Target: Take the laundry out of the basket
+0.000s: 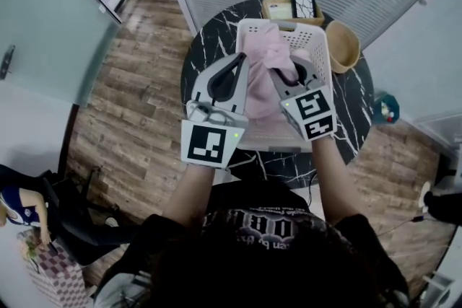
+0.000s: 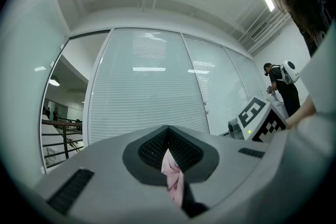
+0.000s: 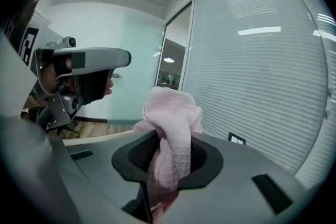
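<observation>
The pink waffle-weave cloth (image 1: 260, 79) hangs bunched over the white slotted plastic laundry basket (image 1: 323, 58), stretched between the two grippers. I cannot tell whether its lower folds still touch the basket's inside. The left gripper (image 1: 242, 60) has its jaws pressed together on a thin edge of the cloth, which shows in the left gripper view as a narrow pink sliver (image 2: 172, 176) pinched between the dark pads. The right gripper (image 1: 272, 73) is clamped on a thicker bundle. In the right gripper view the cloth (image 3: 170, 134) rises out of the jaws in a knotted lump and droops down through them. The two grippers sit close together, side by side, above the near half of the basket.

The basket stands on a round black marble table with white veins (image 1: 209, 47). Just beside the basket, to the right, is a pale wooden bowl (image 1: 345, 47). Behind it lie a shallow wooden box (image 1: 278, 9) and a black-framed picture (image 1: 303, 1).

The table rests on a brown wood-plank floor (image 1: 137, 83). Beyond it runs a glass wall with closed white slatted blinds (image 2: 147, 81).

Counted: one cloth, one basket, one table, one bowl, one box, one framed picture and two grippers. In the left gripper view another person in dark clothes (image 2: 283, 89) stands at the far right.
</observation>
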`<state>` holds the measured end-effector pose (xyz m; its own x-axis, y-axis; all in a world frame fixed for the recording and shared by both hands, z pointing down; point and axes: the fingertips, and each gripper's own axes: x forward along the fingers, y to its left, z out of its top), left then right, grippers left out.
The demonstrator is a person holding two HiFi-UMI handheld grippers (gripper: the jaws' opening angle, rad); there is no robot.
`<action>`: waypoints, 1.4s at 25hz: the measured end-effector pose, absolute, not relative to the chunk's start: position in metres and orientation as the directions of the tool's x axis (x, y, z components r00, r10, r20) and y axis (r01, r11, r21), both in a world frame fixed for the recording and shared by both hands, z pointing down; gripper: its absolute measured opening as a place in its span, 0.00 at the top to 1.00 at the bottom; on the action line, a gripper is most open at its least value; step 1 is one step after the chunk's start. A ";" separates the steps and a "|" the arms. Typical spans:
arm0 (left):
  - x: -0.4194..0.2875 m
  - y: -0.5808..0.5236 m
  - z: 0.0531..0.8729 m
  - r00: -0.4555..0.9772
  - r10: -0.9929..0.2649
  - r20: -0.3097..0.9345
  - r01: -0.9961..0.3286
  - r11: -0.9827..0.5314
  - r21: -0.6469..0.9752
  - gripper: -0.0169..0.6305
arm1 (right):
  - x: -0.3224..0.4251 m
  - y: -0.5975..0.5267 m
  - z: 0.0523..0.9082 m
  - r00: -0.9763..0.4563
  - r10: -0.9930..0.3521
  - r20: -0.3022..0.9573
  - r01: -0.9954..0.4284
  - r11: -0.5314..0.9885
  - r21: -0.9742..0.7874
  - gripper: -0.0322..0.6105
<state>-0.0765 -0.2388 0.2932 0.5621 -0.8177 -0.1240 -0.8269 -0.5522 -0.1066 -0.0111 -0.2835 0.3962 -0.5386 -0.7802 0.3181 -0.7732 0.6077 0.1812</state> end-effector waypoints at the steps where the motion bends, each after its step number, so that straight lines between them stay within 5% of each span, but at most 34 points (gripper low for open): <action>1: -0.077 -0.238 0.293 0.565 -0.816 -0.126 -0.825 -0.555 -0.106 0.97 | -0.011 -0.282 0.391 -0.533 -0.789 0.306 -0.780 0.598 0.183 0.78; 35: -0.037 -0.206 0.221 0.633 -0.742 -0.222 -0.770 -0.634 -0.076 0.97 | 0.041 -0.224 0.211 -0.424 -0.904 -0.048 -0.871 0.393 0.294 0.79</action>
<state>-0.0369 -0.2060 0.2213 0.6328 -0.7417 -0.2223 -0.7697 -0.6339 -0.0761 0.0411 -0.2240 0.2108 -0.4242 -0.9043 -0.0477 -0.8712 0.3932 0.2938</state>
